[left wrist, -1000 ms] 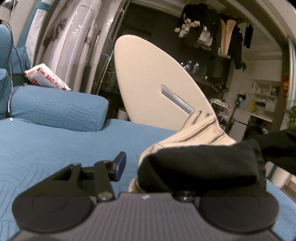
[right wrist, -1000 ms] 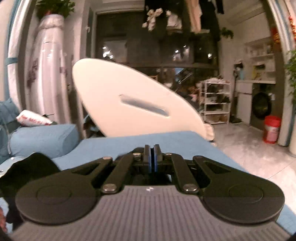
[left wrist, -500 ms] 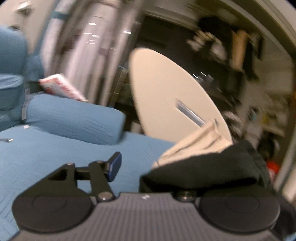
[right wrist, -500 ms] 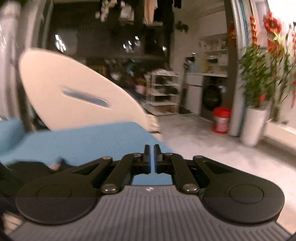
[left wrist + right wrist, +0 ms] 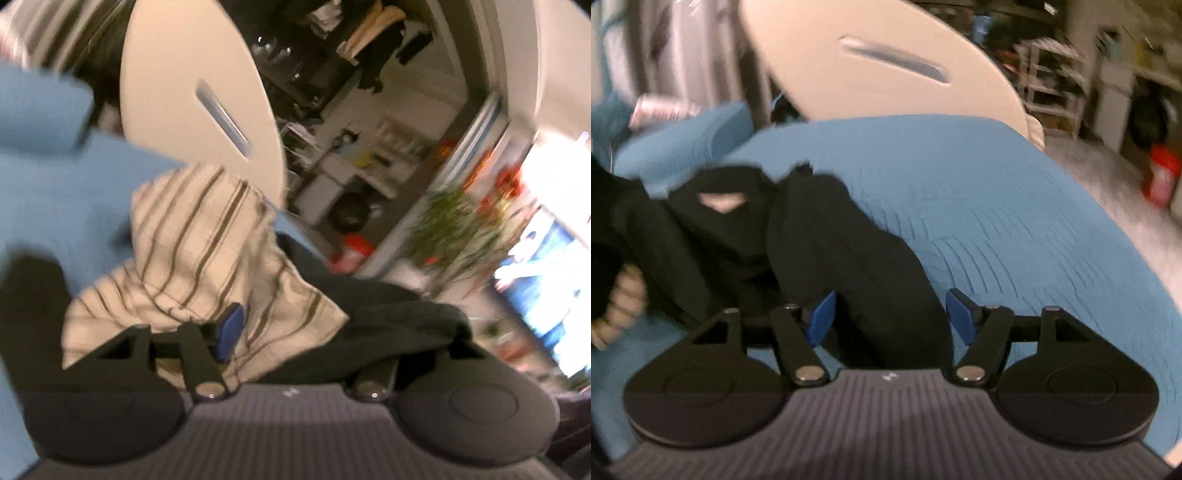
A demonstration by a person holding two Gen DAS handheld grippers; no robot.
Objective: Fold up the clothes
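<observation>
Left wrist view, heavily motion-blurred. At far left, blue quilted sofa cover [image 5: 44, 173], soft and streaked. Next, cream striped garment [image 5: 192, 251] bunched in front of the left gripper [image 5: 303, 332], lying partly across the linkage. One blue pad [image 5: 229, 331] visible on the near-left finger; opposite finger buried under black garment [image 5: 388, 328], which drapes over the right half of the gripper. Jaws apparently spread, yet true width and any grip on cloth impossible to tell with that finger hidden. Behind, white oval tabletop [image 5: 195, 92] leaning upright, its slot visible. Further right, shelves, a plant and a bright window, all smeared beyond detail.

Right wrist view, less blurred but still soft. At far left edge, a scrap of pale striped cloth [image 5: 620, 310], cut off by the frame. Then black garment [image 5: 820, 258] heaped on the sofa cover [image 5: 997, 206], with one rounded fold reaching down between the fingers of the right gripper [image 5: 888, 317]. Jaws wide apart, both blue pads [image 5: 822, 317] clear, not pressed against the fabric; fold's lower end hidden behind the gripper body. Small pale triangle showing through a gap in the black cloth, identity unclear. Above, same white tabletop [image 5: 871, 59]; at far right, red bin [image 5: 1161, 177] on the floor, blurred.
</observation>
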